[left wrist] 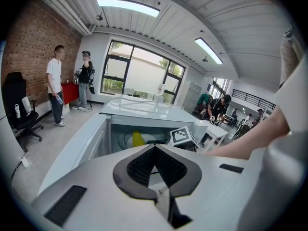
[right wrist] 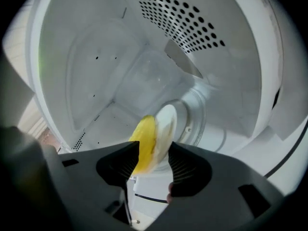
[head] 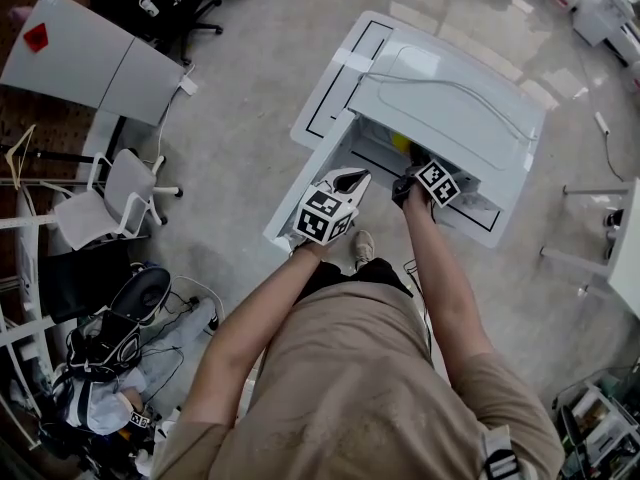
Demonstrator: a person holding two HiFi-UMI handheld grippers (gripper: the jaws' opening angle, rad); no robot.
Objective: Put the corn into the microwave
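A white microwave (head: 450,98) stands on a white table with its door (head: 305,193) swung open to the left. The yellow corn (right wrist: 144,143) is inside the cavity, next to a pale round disc (right wrist: 166,126). My right gripper (right wrist: 153,148) reaches into the cavity with its jaws apart. The corn sits between the fingertips, with a gap on the right side. In the head view the corn (head: 401,144) shows just past the right gripper (head: 408,176). My left gripper (head: 350,180) hovers before the opening, shut on nothing. In its own view, the left gripper (left wrist: 155,148) faces the corn (left wrist: 138,138).
A grey cable (head: 450,83) lies across the microwave's top. White chairs (head: 120,193) and a black office chair (head: 130,298) stand at the left of the floor. Two people (left wrist: 55,83) stand far off by the brick wall, and others sit at tables (left wrist: 219,129) to the right.
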